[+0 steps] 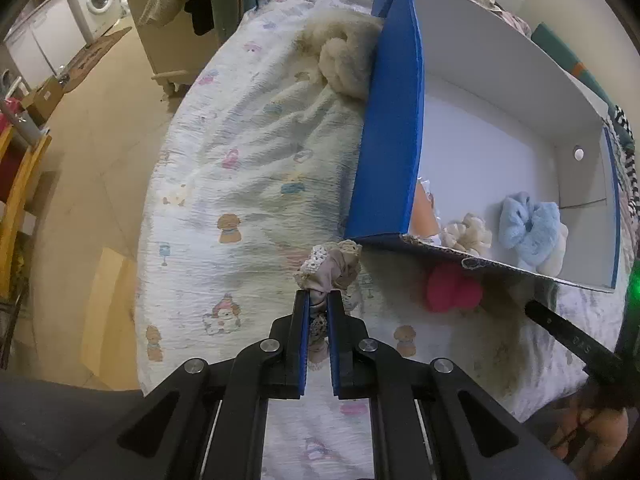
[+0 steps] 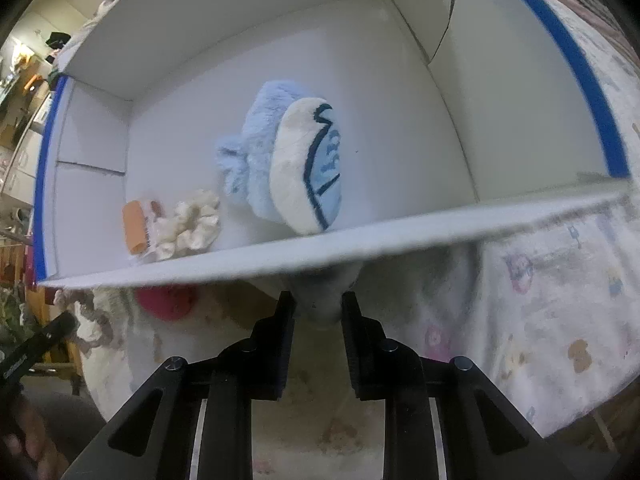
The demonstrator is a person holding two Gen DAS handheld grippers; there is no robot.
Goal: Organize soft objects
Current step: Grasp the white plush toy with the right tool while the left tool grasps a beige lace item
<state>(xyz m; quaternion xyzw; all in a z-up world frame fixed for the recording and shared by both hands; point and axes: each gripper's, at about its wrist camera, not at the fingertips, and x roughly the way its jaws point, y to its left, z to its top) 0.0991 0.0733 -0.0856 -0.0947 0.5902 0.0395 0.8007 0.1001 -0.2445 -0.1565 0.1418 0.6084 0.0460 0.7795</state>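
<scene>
- Left gripper (image 1: 319,300): clenched on a beige lace-trimmed scrunchie (image 1: 330,266), held over the printed bedsheet (image 1: 240,168) just short of the box's near left corner.
- Box (image 1: 390,128): blue outside, white inside, lying open on the bed. Its tall blue side wall stands between the held scrunchie and the box interior; the raw cardboard edge of the near wall lies just beyond the scrunchie.
- Right gripper (image 2: 317,304): its fingers flank a pale, blurred soft mass at the box's near wall (image 2: 360,236). The wall edge hides the fingertips' contact, so whether it grips that mass cannot be told.
- Contents of the box: a light blue plush toy (image 2: 280,160) with a cream and blue embroidered face sits mid-floor; a cream scrunchie (image 2: 190,226) lies to its left, touching an orange packaged item (image 2: 136,226) near the left wall.
- Red soft object (image 1: 452,286): lies on the sheet outside the box, tucked against the foot of the near wall, between the two grippers.
- Cream fluffy plush (image 1: 344,60): rests on the sheet against the outside of the blue side wall, towards the far end of the bed.
- Surroundings: a washing machine (image 1: 98,0) stands across the floor, well apart from the bed.
</scene>
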